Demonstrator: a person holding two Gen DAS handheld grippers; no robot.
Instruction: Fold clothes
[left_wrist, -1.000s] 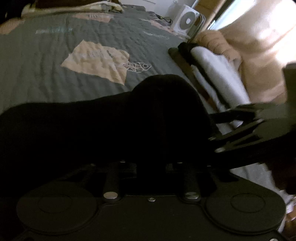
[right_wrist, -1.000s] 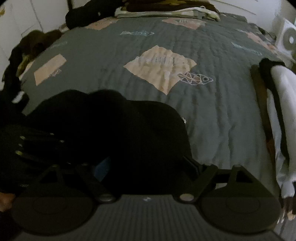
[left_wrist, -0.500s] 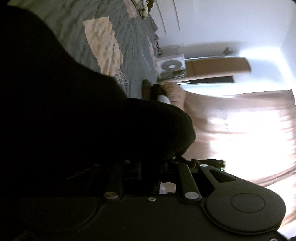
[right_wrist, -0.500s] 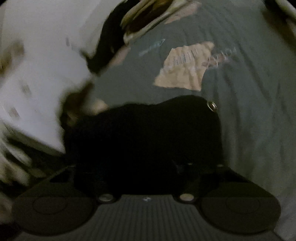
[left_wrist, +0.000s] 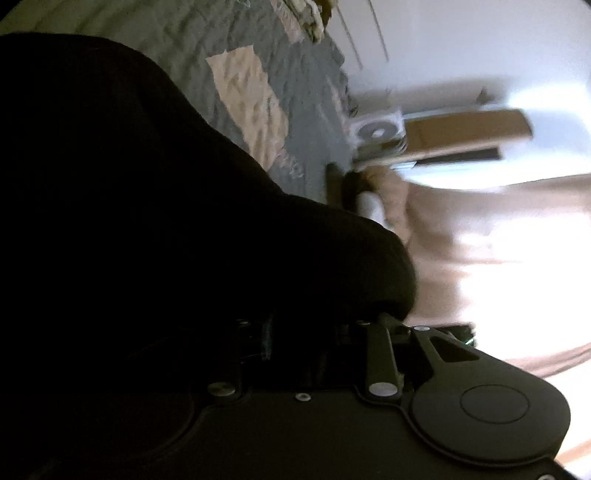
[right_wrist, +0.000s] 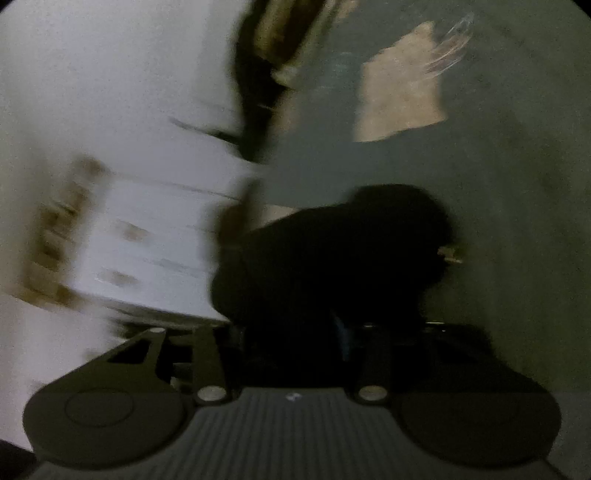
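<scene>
Both cameras have tilted; one black garment (left_wrist: 155, 221), seemingly gripped by both.

No legible text or labels.

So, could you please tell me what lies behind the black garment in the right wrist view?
Behind the black garment lies the grey-green quilt with a beige patch, and blurred white drawers to the left. The garment covers the right gripper's fingertips and the bedding beneath it.
</scene>
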